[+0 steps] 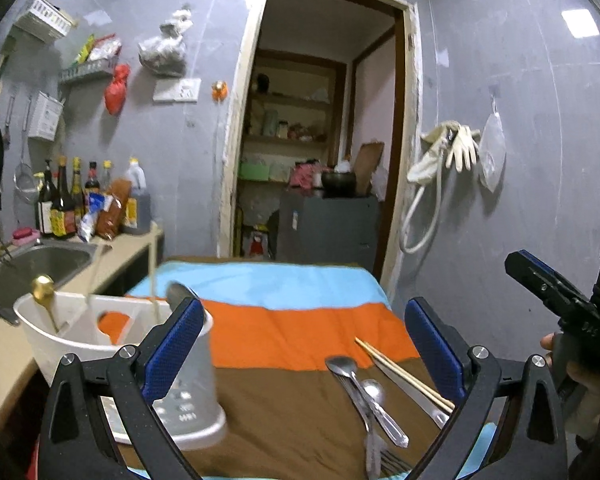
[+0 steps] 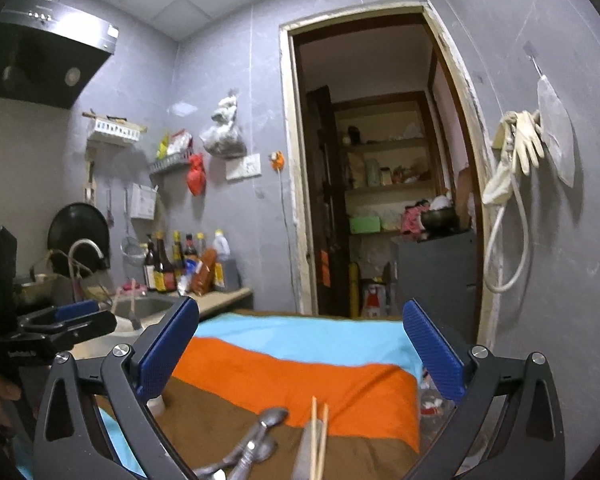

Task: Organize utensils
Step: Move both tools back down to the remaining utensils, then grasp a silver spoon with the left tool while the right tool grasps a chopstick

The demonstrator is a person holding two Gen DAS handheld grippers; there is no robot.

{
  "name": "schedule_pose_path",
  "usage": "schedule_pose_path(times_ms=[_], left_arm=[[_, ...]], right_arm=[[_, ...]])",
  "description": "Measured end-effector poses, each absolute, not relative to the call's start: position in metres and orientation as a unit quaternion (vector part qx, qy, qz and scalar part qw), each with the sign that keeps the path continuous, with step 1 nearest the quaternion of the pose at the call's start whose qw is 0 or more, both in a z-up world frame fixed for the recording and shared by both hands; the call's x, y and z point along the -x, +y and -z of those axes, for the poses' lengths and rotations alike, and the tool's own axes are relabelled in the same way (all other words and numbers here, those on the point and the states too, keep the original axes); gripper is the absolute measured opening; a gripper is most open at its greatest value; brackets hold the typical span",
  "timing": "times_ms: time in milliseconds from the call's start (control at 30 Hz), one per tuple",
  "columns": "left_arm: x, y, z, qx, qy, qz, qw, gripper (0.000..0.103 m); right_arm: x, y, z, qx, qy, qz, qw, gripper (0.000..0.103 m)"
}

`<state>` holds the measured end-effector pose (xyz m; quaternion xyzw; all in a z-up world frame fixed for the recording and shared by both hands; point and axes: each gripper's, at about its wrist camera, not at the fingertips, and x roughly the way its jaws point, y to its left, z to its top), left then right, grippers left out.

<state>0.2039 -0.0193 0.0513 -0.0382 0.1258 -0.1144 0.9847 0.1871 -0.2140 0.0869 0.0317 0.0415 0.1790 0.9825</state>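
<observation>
Both tongs open above the striped cloth, utensils lying loose

The left tongs [image 1: 304, 344] are held level over the striped cloth [image 1: 300, 320], and their two blue pads stand wide apart with nothing between them. The left pad passes in front of the white utensil holder [image 1: 80, 332], which stands at the left edge of the cloth, just beside the kitchen counter [image 1: 132, 252] with the sink [image 1: 40, 264]. In the holder a gold spoon [image 1: 44, 292] leans in the far left compartment, and a pair of pale chopsticks [image 1: 153, 280] stands in it too (they are blurred, so the exact compartment I cannot tell).

On the brown stripe of the cloth, right of the holder, the loose utensils lie together: two metal spoons [image 1: 364, 392] with bowls toward the orange stripe, a fork [image 1: 388, 462] whose tines point to the camera, a flat metal blade [image 1: 412, 392] and wooden chopsticks [image 1: 404, 372] lying on it. All of them are near the right pad of the left tongs but not touched by it.

The right tongs [image 2: 300, 352] are also open wide and empty, pointing over the same cloth toward the doorway [image 2: 380, 160]. Below them the spoons [image 2: 256, 440] and the chopsticks [image 2: 318, 440] are seen at the near edge. In the left wrist view the right tongs [image 1: 540, 280] appear at the far right, tilted, with the person's hand [image 1: 580, 380] gripping the handle.
</observation>
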Motion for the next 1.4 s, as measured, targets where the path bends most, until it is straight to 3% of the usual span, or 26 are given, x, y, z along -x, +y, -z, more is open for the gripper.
schedule_pose_path(times_ms=[400,467,633,733,800,900,1333,1400], left_arm=[[-0.241,-0.049,-0.01,0.023,0.23,0.128,0.964,0.099],[-0.248,-0.053,-0.003,0.022,0.249,0.134,0.959,0.099],[-0.266,-0.059,0.008,0.023,0.283,0.156,0.946,0.097],[-0.276,-0.065,0.012,0.021,0.302,0.178,0.936,0.081],[-0.285,-0.069,0.016,0.021,0.324,0.193,0.926,0.058],[-0.301,-0.074,0.024,0.028,0.36,0.212,0.908,0.043],[-0.343,-0.093,0.048,0.003,0.448,0.194,0.873,0.041],[-0.345,-0.094,0.048,-0.004,0.447,0.192,0.874,0.035]], right_arm=[[-0.226,-0.238,-0.039,-0.024,0.158,-0.141,0.977,0.102],[-0.236,-0.24,-0.03,-0.026,0.182,-0.141,0.973,0.098],[-0.254,-0.242,-0.011,-0.027,0.234,-0.146,0.961,0.07],[-0.262,-0.241,0.0,-0.026,0.261,-0.158,0.952,0.059],[-0.266,-0.238,0.005,-0.02,0.276,-0.166,0.946,0.051],[-0.271,-0.234,0.011,-0.013,0.294,-0.178,0.939,0.04],[-0.285,-0.219,0.028,0.007,0.334,-0.206,0.92,0.036],[-0.286,-0.219,0.03,0.006,0.338,-0.207,0.918,0.036]])
